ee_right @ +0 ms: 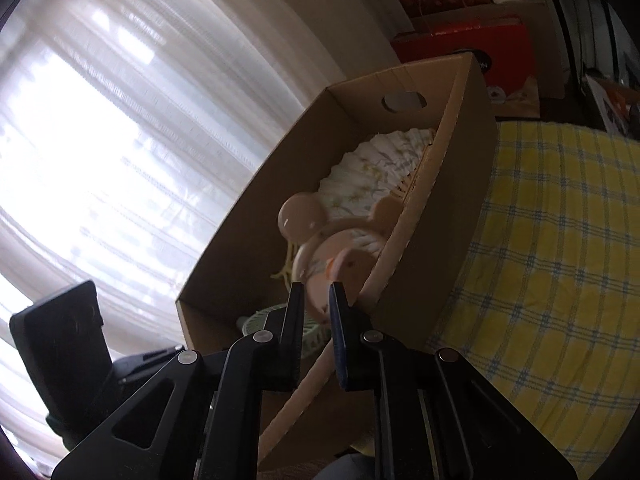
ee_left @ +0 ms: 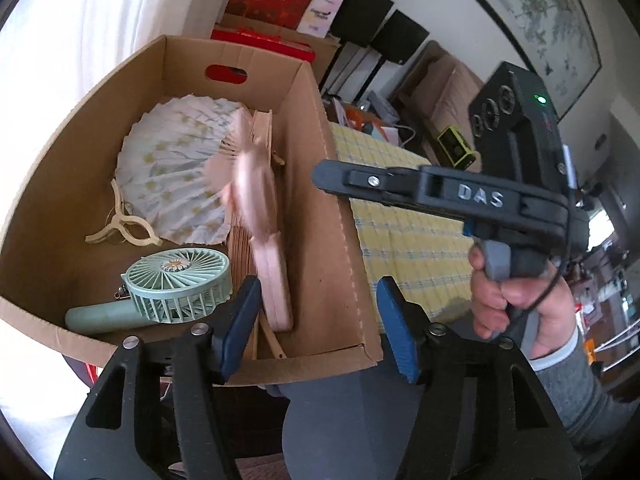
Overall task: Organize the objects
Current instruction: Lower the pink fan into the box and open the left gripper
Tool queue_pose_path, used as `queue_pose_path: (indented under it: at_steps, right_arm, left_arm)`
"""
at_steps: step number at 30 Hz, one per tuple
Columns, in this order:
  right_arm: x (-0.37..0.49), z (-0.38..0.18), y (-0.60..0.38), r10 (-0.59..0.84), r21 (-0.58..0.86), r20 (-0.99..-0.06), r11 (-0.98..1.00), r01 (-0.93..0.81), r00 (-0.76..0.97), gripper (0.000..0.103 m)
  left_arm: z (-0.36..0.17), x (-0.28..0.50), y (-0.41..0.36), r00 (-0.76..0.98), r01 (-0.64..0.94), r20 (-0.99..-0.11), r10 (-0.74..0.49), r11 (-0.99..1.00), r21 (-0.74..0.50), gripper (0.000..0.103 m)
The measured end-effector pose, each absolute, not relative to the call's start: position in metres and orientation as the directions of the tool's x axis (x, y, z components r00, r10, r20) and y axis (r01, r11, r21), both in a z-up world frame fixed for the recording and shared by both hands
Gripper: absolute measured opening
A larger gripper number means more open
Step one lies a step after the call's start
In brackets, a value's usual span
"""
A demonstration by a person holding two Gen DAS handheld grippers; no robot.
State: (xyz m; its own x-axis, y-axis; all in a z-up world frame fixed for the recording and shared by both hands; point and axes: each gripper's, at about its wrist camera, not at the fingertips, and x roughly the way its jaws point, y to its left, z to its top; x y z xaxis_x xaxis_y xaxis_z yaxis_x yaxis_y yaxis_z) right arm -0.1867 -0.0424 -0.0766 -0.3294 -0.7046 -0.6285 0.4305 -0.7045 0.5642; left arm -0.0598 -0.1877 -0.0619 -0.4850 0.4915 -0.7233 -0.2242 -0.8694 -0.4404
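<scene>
Noted cardboard box [ee_left: 344, 240] on yellow checked cloth [ee_left: 400, 216], open at the top, with a handle slot in the far wall.

Found inside, largest first: paper folding fan [ee_left: 172, 168] spread flat at the far left; pink eared fan [ee_left: 256, 216] standing on edge against the right wall, blurred; green handheld fan [ee_left: 176, 284] at the near left; cream hair clip [ee_left: 120, 228] left of the paper fan.

Key relation: logged long axis of the pink eared fan as running near to far along the right wall, near end just ahead of the left gripper [ee_left: 318, 284] and just beside its left-hand pad. Judged this gripper the nearer of the two. Saw its jaws released, spread wide, pads pressing on nothing.

Saw right gripper [ee_left: 324, 176] held by a hand [ee_left: 516, 300] above the box's right wall, apart from the pink eared fan. Recorded its jaws as clenched to a thin slit, gripping nothing, with the eared end showing beyond the tips in the right wrist view.

Read "DAS" in raised letters on the right gripper. Could not read the gold writing on the red cartons behind the box.
</scene>
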Motion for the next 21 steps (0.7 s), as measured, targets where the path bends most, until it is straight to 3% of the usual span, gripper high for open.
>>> queue_pose_path:
  at_steps: [8, 11, 17, 21]
  right_arm:
    - [-0.16, -0.064, -0.029, -0.69, 0.534, -0.63, -0.719, 0.446, -0.357, 0.014]
    - [-0.145, -0.06, -0.019, -0.667, 0.504, -0.638, -0.739, 0.447, -0.385, 0.025]
    - [-0.118, -0.048, 0.005, -0.591, 0.409, -0.647, -0.802, 0.435, -0.482, 0.05]
    - [-0.105, -0.039, 0.02, -0.548, 0.358, -0.642, -0.833, 0.422, -0.537, 0.058]
  left_arm:
    - [-0.049, -0.047, -0.182, -0.502, -0.244, -0.7, 0.508, -0.86, -0.448, 0.062]
    - [-0.041, -0.042, -0.182, -0.519, -0.242, -0.691, 0.503, -0.862, -0.446, 0.078]
    - [-0.031, -0.039, -0.176, -0.564, -0.205, -0.698, 0.442, -0.893, -0.4, 0.079]
    - [-0.026, -0.039, -0.167, -0.581, -0.202, -0.696, 0.423, -0.903, -0.38, 0.079]
